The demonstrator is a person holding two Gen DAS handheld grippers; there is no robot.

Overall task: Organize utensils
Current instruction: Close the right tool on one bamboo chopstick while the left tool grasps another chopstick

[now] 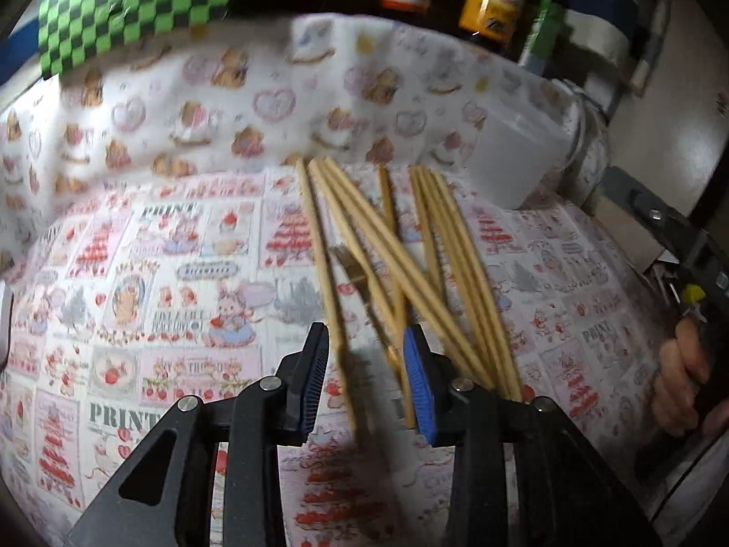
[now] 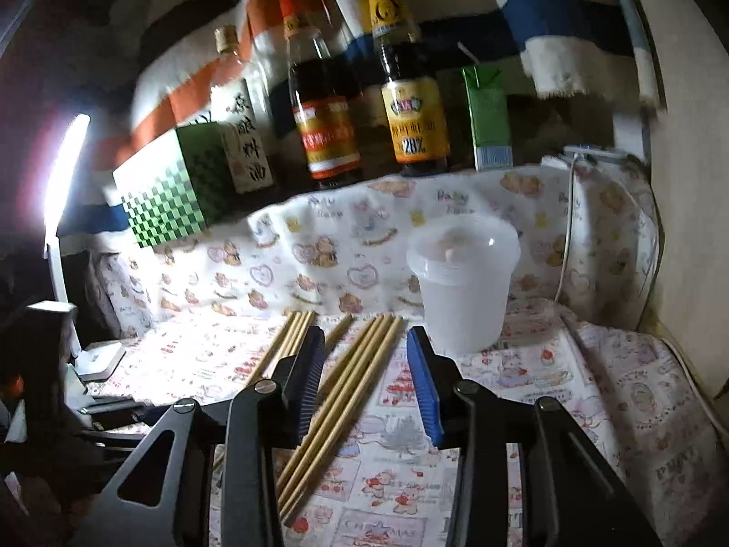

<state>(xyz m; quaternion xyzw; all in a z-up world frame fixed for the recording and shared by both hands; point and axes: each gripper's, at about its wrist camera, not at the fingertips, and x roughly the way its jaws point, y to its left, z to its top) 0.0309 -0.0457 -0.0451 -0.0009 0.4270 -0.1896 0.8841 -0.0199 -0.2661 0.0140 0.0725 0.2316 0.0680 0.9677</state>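
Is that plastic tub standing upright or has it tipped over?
Upright. In the right wrist view the tub stands on its base on the cloth, rim on top, just beyond the chopsticks.

Striped cloth backdrop (image 2: 546, 13), lamp (image 2: 68, 168)
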